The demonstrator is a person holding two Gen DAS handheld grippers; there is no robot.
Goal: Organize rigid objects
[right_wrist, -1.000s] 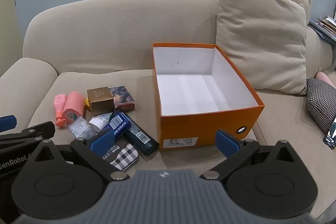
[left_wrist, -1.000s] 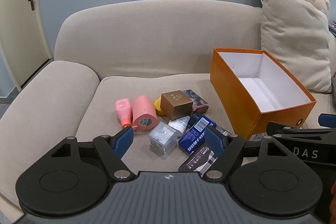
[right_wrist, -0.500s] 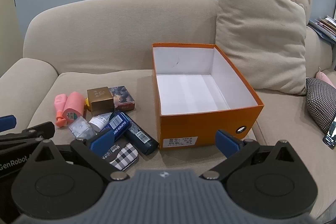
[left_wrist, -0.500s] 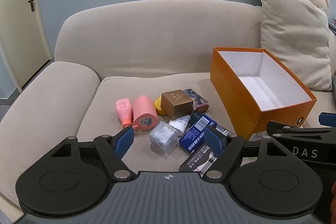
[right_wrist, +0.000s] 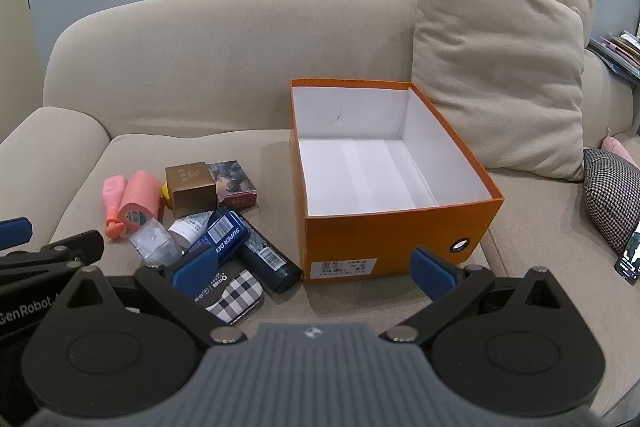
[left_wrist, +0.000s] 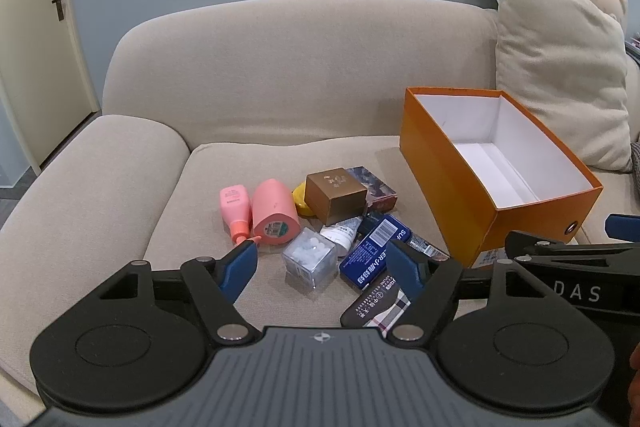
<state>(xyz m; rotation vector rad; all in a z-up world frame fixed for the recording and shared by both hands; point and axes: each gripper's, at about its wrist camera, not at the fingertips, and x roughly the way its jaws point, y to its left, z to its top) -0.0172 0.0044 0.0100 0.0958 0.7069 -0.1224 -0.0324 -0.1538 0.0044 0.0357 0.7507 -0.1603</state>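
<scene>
Left gripper (left_wrist: 322, 269) jaws slightly narrower than a second ago, just been closing, nothing between; right gripper (right_wrist: 314, 269) spread, empty. Scene otherwise unchanged. Open orange cardboard box (right_wrist: 384, 235), white inside, empty, on beige sofa (right_wrist: 240, 39); small packages (left_wrist: 336, 223) clustered left of box.

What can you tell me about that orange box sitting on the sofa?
The orange box is an open, lidless shoebox that looks like cardboard, orange outside and white inside. Nothing lies in it. It stands upright on the beige sofa seat, to the right of the pile of small items and apart from them. Its near end carries a white printed label and a round metal eyelet. A faint dark mark shows on the inner far wall. A beige cushion stands behind its far right corner; whether they touch is unclear.
</scene>
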